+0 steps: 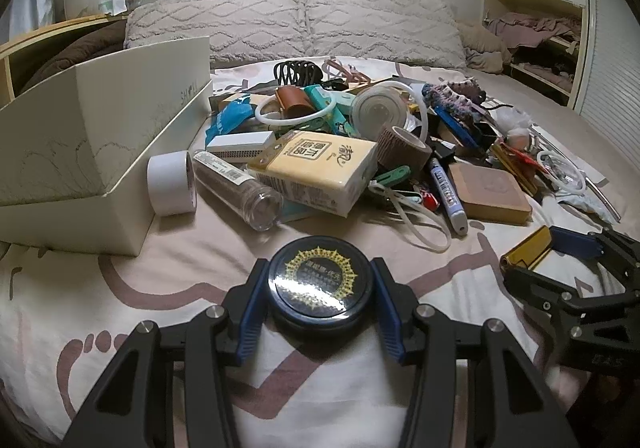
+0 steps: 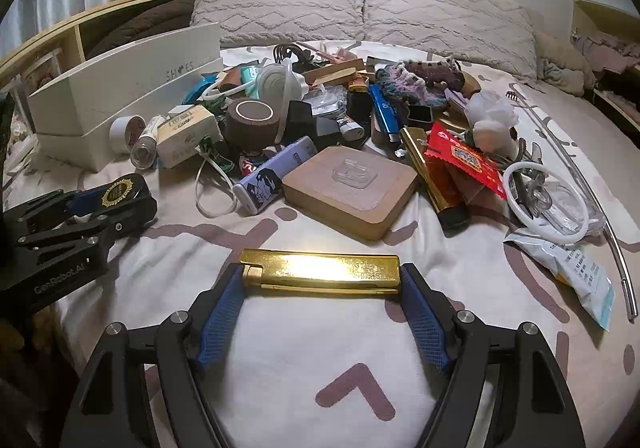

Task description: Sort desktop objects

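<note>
Where the left wrist view looks down its fingers, the left gripper (image 1: 320,288) is clamped on a round black tin (image 1: 320,280) with a gold sunburst on its lid; both blue pads (image 1: 252,312) press its sides, and the tin sits centred between them, low over the bed (image 1: 120,328). The right wrist view shows this same gripper at near left with the tin in its tips. The right gripper (image 2: 320,280) has its jaws set wide, one blue pad at each end of a gold bar-shaped case (image 2: 320,272) that lies crosswise between the fingertips on the sheet; the pads meet the case ends, so it reads as gripped lengthwise. Both held things are on the near side of the clutter pile. Just beyond the tin lie a clear tube (image 1: 236,183) with dark contents, a white tape roll (image 1: 172,183) and a yellow tissue pack (image 1: 316,171). At far left stands an open white shoebox (image 1: 100,139), touching the tape roll. Beyond the gold case lie a tan square pad (image 2: 352,191) and a blue-and-white lighter (image 2: 276,175), near but apart from it. A brown tape roll (image 2: 252,119) sits farther in the pile. Pillows (image 2: 360,7) line the far edge of the bed.
</note>
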### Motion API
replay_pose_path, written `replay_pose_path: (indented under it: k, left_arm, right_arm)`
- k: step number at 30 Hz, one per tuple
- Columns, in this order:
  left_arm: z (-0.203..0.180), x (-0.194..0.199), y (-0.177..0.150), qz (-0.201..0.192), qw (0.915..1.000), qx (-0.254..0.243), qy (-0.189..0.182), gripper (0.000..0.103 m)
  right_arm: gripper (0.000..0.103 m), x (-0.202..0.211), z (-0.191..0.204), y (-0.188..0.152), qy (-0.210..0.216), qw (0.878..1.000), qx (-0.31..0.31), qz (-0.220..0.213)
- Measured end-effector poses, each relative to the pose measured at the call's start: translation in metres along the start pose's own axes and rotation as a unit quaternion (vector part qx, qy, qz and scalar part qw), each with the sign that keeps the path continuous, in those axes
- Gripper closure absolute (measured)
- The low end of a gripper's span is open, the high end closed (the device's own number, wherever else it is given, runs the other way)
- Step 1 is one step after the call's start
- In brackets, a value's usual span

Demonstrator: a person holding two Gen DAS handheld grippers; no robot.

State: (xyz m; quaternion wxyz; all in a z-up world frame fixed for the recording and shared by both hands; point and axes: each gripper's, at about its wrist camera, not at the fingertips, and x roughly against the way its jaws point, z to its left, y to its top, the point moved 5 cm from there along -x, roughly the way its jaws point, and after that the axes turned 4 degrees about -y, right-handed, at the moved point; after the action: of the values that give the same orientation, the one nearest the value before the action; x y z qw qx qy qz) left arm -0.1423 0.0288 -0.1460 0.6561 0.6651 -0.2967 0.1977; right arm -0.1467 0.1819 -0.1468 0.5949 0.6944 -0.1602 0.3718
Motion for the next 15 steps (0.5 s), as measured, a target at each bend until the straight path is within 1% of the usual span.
replay_pose_path:
  k: [9, 15]
  left_arm:
    - [-0.01, 0.016, 0.009, -0.02, 0.9995, -0.022, -0.011, 0.054]
    - [-0.015, 0.019, 0.026, -0.027, 0.999, -0.03, -0.018, 0.054]
  right_arm:
    - [0.025, 0.008, -0.002, 0.007, -0.006, 1.0, -0.004, -0.011]
    - [0.025, 0.021, -0.011, 0.023, -0.017, 0.999, -0.007, -0.033]
